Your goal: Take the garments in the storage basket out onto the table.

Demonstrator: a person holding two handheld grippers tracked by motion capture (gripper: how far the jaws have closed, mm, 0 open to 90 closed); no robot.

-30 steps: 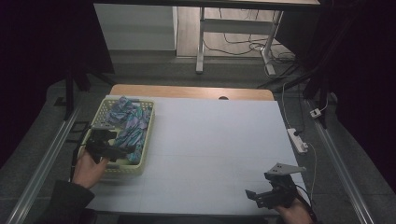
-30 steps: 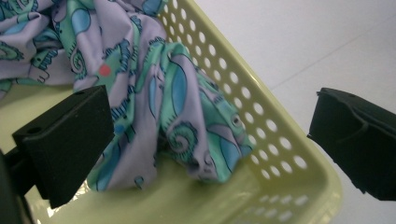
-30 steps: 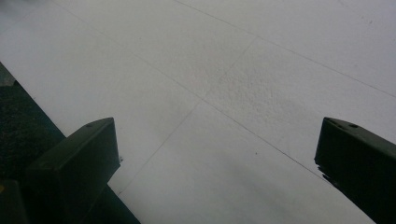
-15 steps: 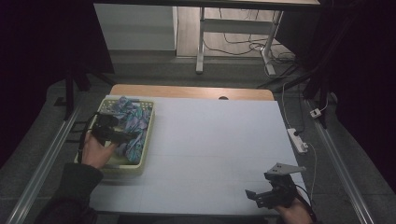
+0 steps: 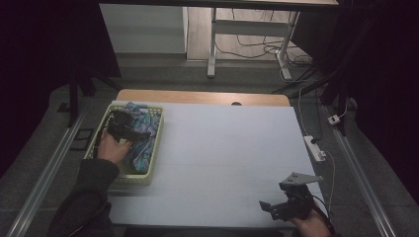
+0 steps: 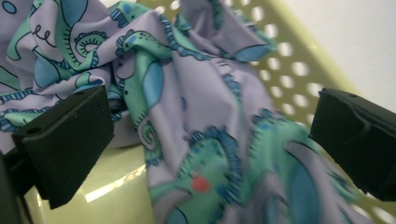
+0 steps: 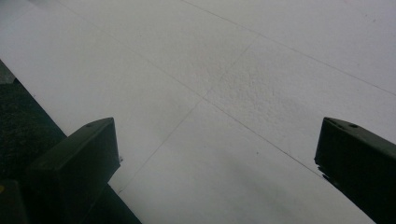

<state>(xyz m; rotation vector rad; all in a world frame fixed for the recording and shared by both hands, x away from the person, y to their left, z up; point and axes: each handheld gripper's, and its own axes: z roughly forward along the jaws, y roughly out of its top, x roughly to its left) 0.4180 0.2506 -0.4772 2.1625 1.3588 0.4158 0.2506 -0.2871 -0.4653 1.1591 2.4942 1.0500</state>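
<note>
Crumpled inside the yellow basket (image 5: 152,148) at the desk's (image 5: 222,148) left edge: patterned cloth (image 6: 196,116), lilac with blue and green swirls. Just over it, left gripper (image 5: 129,126), fingers (image 6: 65,140) spread wide, cloth lying between them, ungripped. Well apart, at the near right corner: right gripper (image 5: 281,207), fingers (image 7: 74,163) likewise wide, holding nothing, above bare white desk.

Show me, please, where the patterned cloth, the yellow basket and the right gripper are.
patterned cloth (image 6: 205,135), left gripper view, its middle fold.
yellow basket (image 5: 154,148), high view, its right wall.
right gripper (image 5: 276,197), high view, between its open jaws.
</note>
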